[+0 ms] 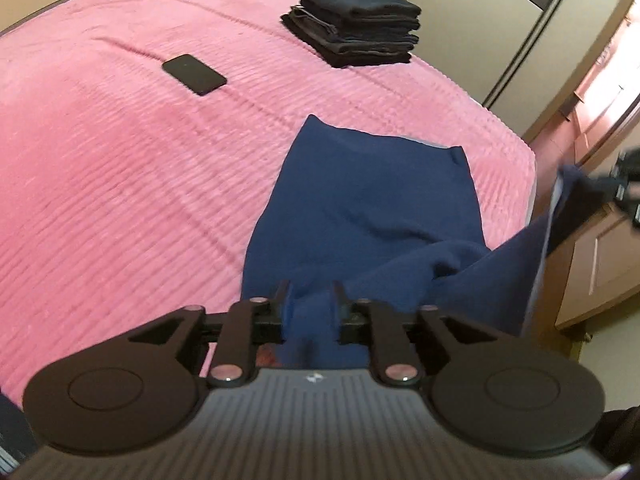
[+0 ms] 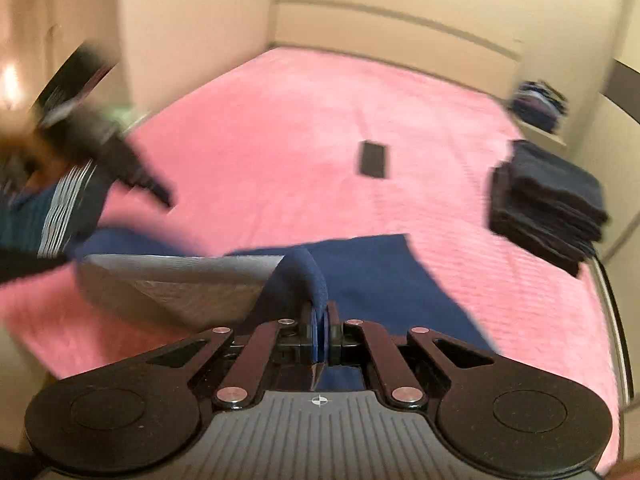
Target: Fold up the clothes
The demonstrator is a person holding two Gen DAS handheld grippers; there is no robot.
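A blue garment (image 1: 372, 200) lies on the right side of a pink bedspread (image 1: 120, 168), its far end flat and pointing toward 12 o'clock, its near end bunched and lifted. In the left wrist view the left claw (image 1: 310, 306) pinches a fold of the blue cloth at 6 o'clock; fabric fills the gap between its fingers. From there a second flap of the garment rises toward 3 o'clock, where it meets the blurred right claw (image 1: 616, 192) at the frame's edge. In the right wrist view the right claw (image 2: 320, 330) is pressed together on a thin edge of the garment (image 2: 380, 276), which loops up over the fingers; a grey inner lining shows at 9 o'clock of that loop. The left claw (image 2: 156, 192) appears there at 10 o'clock, blurred, above the cloth. Farther out on the bedspread (image 2: 300, 120), a black phone (image 1: 195, 75) lies flat at 11 o'clock in the left view, well apart from the garment. A stack (image 1: 356, 24) of folded dark clothes sits at 12 o'clock near the bed's right edge; the right view shows the same stack (image 2: 548, 204) at 2 o'clock and the phone (image 2: 374, 159) at 12.
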